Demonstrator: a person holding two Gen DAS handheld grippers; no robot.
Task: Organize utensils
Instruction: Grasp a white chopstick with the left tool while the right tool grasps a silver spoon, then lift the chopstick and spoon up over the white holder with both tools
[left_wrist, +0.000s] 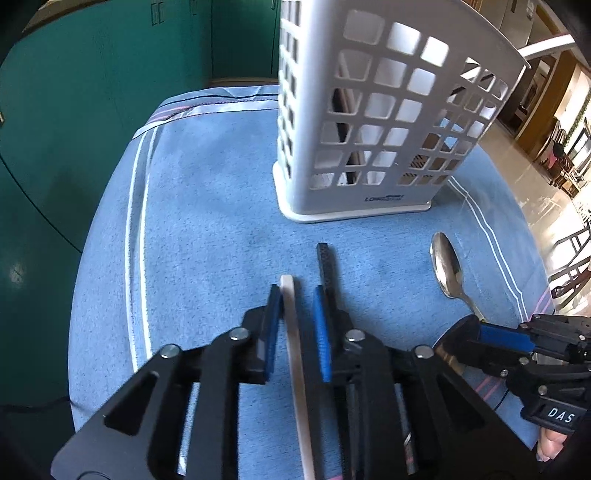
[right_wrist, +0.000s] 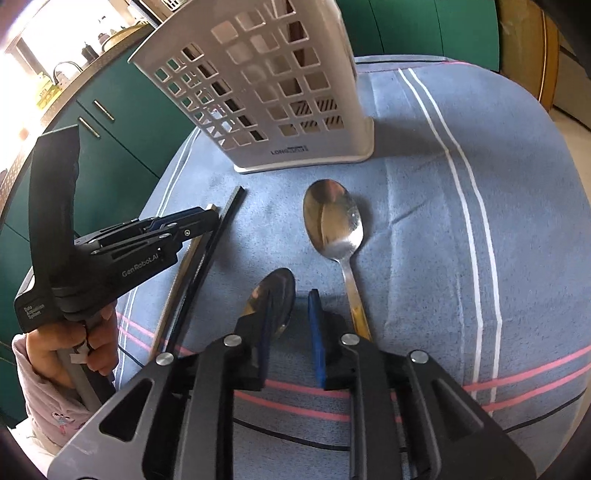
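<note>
Two hand-held grippers parted | left (left_wrist: 295, 295) straddling pale chopstick (left_wrist: 291, 325), ungripped | right (right_wrist: 291, 295) beside small spoon (right_wrist: 275, 291) | centre before clenching.

Black claw (left_wrist: 295, 325), blue pads (left_wrist: 322, 332), pink sleeve (right_wrist: 48, 398)

cloth (left_wrist: 207, 206) blue, white-pink stripes | holder (left_wrist: 369, 110) white lattice | cabinets (left_wrist: 92, 92) green

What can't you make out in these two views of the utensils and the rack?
- Small spoon, right wrist view: its handle, hidden behind the right tongs.
- White utensil, left wrist view: lower end runs out of frame.
- White rack, both views: top cut off; contents obscured by lattice.
</note>
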